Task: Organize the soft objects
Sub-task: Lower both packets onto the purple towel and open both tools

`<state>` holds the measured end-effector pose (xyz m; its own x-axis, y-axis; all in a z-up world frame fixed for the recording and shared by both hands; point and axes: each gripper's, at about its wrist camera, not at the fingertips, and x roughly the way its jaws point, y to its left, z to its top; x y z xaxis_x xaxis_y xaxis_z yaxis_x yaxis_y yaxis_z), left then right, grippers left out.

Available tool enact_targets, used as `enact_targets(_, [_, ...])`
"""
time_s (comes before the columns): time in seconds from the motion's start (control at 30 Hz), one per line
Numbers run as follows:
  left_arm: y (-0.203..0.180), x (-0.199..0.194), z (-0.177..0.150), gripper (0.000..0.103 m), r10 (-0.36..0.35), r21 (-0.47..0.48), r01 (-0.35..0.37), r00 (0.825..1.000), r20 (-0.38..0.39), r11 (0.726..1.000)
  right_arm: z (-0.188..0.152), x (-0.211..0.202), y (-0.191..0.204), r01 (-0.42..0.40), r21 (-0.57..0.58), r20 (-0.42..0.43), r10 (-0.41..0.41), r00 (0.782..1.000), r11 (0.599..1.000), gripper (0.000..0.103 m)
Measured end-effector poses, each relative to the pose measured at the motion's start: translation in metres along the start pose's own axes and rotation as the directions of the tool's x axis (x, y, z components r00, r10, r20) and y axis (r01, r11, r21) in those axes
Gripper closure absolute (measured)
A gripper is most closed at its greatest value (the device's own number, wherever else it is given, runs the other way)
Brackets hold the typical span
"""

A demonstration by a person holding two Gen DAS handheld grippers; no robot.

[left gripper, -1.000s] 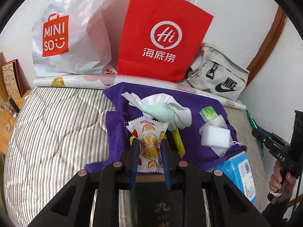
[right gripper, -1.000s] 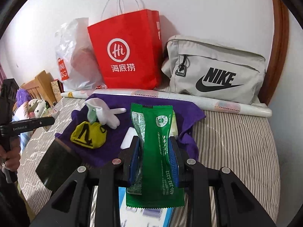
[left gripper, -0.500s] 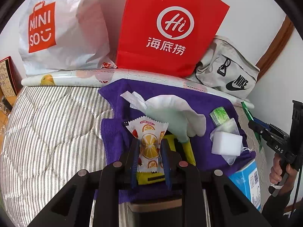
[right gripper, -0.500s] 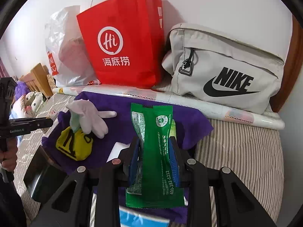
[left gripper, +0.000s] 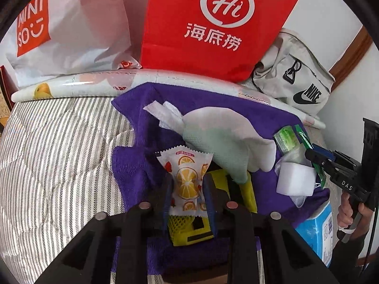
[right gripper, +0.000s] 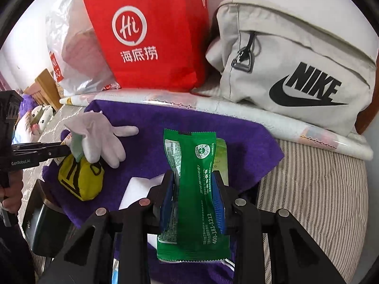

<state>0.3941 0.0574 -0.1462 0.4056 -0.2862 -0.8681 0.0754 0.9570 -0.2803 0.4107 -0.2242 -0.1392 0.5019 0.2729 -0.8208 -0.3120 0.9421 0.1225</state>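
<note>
My left gripper [left gripper: 187, 184] is shut on a white sachet printed with orange slices [left gripper: 186, 179], held above the purple towel [left gripper: 213, 104]. Under it lie a yellow pouch [left gripper: 189, 229] and a white glove [left gripper: 227, 139]. My right gripper [right gripper: 193, 184] is shut on a green sachet [right gripper: 194, 189], held over the same towel [right gripper: 180, 123]. In the right wrist view the glove [right gripper: 99, 137] and the yellow pouch [right gripper: 80, 179] lie to the left. A white sponge block [left gripper: 296, 181] and a small green packet [left gripper: 285, 139] lie on the towel's right side.
A red paper bag [left gripper: 213, 23], a white Miniso bag [left gripper: 59, 23] and a grey Nike bag [right gripper: 296, 66] stand along the wall behind a rolled mat [right gripper: 213, 106]. A blue box [left gripper: 317, 234] sits by the towel. Striped bedding [left gripper: 59, 153] lies at the left.
Both grippers have moved forward over the towel towards the bags, each still holding its sachet. The bags look larger and closer.
</note>
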Motion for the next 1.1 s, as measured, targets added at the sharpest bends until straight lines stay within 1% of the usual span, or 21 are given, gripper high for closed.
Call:
enact_targets(0.07, [0.0,0.0,0.001,0.074,-0.005,0.0,0.005,1.0,-0.002,1.0,0.0,0.001,0.0,0.001,-0.002,-0.002,-0.001,1.0,1.0,0.069])
enact_targets(0.13, [0.0,0.0,0.002,0.065,-0.015,0.0,0.015,1.0,-0.005,1.0,0.0,0.001,0.0,-0.014,-0.004,0.003,0.014,1.0,1.0,0.065])
enact_targets(0.17, [0.0,0.0,0.003,0.056,-0.018,-0.001,0.018,1.0,-0.007,1.0,0.0,0.0,0.001,-0.02,-0.004,0.006,0.02,1.0,1.0,0.062])
enact_targets(0.2, [-0.001,0.0,0.004,0.053,-0.02,0.001,0.02,1.0,-0.005,1.0,0.0,0.0,0.001,-0.023,-0.004,0.008,0.023,1.0,1.0,0.055])
enact_targets(0.23, [-0.001,-0.002,0.004,0.052,-0.025,0.006,0.025,1.0,-0.002,1.0,0.0,-0.001,0.001,-0.023,-0.005,0.011,0.023,1.0,1.0,0.052])
enact_targets(0.27, [-0.002,-0.003,0.003,0.05,-0.029,0.012,0.029,1.0,-0.001,0.999,0.0,-0.002,0.001,-0.019,-0.005,0.015,0.019,1.0,1.0,0.046])
enact_targets(0.3, [-0.003,-0.004,0.003,0.047,-0.03,0.015,0.03,1.0,-0.003,0.999,0.0,-0.003,0.001,-0.015,-0.006,0.02,0.015,1.0,1.0,0.043])
enact_targets(0.43, [-0.005,-0.008,-0.001,0.043,-0.025,0.027,0.026,1.0,-0.011,0.999,0.0,-0.012,0.002,-0.012,0.002,0.031,0.012,0.999,1.0,0.039])
enact_targets(0.5, [-0.007,-0.013,-0.004,0.038,-0.045,0.032,0.045,0.999,-0.008,0.998,-0.001,-0.017,0.003,-0.012,0.004,0.038,0.012,0.999,1.0,0.039])
enact_targets(0.6, [-0.007,-0.02,-0.008,0.038,-0.034,0.029,0.034,0.999,-0.004,0.999,-0.004,-0.029,0.007,-0.007,0.004,0.052,0.006,0.999,1.0,0.039])
enact_targets(0.8, [-0.004,-0.05,-0.024,0.038,0.005,0.025,-0.006,0.999,0.039,1.0,-0.022,-0.059,0.024,-0.018,-0.007,0.089,0.019,0.996,1.0,0.039])
enact_targets(0.93, [-0.003,-0.071,-0.041,0.038,0.036,0.032,-0.038,0.997,0.066,0.999,-0.041,-0.08,0.043,-0.025,-0.02,0.106,0.027,0.994,0.999,0.039])
enact_targets(1.1, [-0.003,-0.099,-0.074,0.038,0.076,0.049,-0.081,0.992,0.096,0.996,-0.066,-0.1,0.067,-0.028,-0.043,0.116,0.033,0.993,0.999,0.04])
